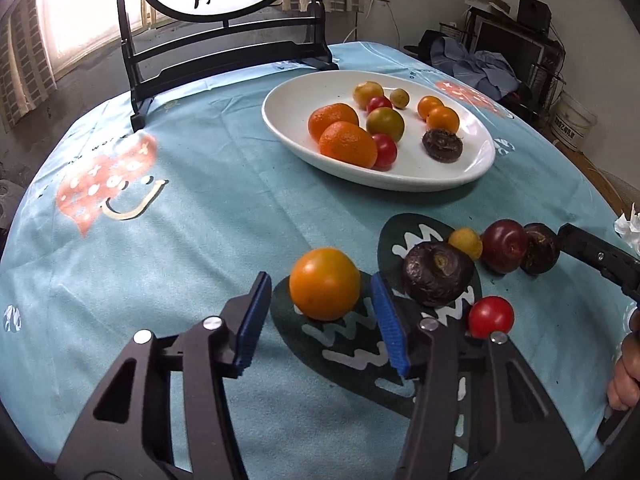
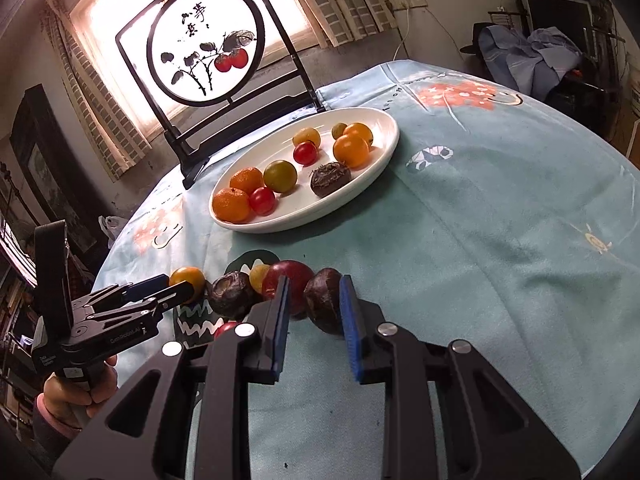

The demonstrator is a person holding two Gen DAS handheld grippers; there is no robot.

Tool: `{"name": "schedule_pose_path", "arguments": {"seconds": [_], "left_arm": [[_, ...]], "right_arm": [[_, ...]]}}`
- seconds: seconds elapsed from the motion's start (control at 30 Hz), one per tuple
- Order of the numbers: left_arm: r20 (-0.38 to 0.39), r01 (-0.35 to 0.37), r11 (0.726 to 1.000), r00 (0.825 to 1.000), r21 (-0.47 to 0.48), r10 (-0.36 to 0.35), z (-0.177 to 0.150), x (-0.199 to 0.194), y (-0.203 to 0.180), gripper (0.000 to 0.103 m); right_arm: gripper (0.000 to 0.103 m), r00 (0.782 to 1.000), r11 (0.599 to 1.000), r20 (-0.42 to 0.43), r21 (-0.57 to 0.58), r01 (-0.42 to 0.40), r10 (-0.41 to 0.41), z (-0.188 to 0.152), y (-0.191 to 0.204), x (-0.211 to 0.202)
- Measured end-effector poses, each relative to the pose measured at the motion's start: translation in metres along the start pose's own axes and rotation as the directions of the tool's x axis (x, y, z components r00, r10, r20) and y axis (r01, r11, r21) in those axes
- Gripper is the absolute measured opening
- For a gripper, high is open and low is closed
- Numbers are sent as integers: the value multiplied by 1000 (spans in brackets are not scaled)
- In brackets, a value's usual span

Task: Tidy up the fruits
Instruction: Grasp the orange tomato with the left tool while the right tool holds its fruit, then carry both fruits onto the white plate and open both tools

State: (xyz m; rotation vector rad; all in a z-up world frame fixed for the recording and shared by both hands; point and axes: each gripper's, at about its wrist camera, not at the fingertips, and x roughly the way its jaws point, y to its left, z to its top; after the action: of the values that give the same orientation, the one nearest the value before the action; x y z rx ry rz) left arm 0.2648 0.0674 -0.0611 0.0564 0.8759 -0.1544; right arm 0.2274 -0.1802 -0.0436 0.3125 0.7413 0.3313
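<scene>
Left gripper (image 1: 320,304) angles down at the desk (image 1: 200,208), jaws partly open w/ an orange tomato (image 1: 325,283) between the blue pads. Right pad sits at the fruit's edge, left pad shows a clear gap, so no grip yet. Just right of that gripper: a dark water chestnut (image 1: 438,272), small yellow fruit (image 1: 466,243) behind it, red cherry tomato (image 1: 491,317) close to the right finger. Further right: dark red plum (image 1: 505,245), then a second chestnut (image 1: 541,249) w/ the right gripper's tip on it.

Right gripper (image 2: 313,304) also tilts down, jaws closed onto that second chestnut (image 2: 325,303), pads pressing both sides; plum (image 2: 289,285) touches its left finger. White oval plate (image 2: 384,148) lies well ahead of both grippers, holding two mandarins, cherry tomatoes, orange and greenish fruit, one chestnut.

Only the right wrist view shows the left hand (image 2: 76,396) wrapped round its gripper handle, pink cuff at the wrist, plus the full round painted screen (image 2: 208,46). Only the left wrist view shows the pad gap at the orange tomato and fingers (image 1: 624,376) of the right hand.
</scene>
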Motion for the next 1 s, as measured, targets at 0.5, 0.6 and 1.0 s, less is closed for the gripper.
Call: {"name": "schedule_pose_path", "arguments": {"seconds": [0.5, 0.6, 1.0], "left_arm": [[-20, 49, 998, 999, -42, -50, -3, 4, -1, 38], [-7, 33, 999, 999, -43, -33, -2, -1, -2, 38], [-40, 23, 999, 999, -28, -24, -4, 13, -5, 38]], "right_arm": [[20, 999, 1000, 27, -20, -19, 20, 0, 2, -8], [20, 1000, 999, -5, -41, -24, 24, -1, 5, -3], [34, 995, 986, -33, -144, 84, -90, 8, 2, 4]]}}
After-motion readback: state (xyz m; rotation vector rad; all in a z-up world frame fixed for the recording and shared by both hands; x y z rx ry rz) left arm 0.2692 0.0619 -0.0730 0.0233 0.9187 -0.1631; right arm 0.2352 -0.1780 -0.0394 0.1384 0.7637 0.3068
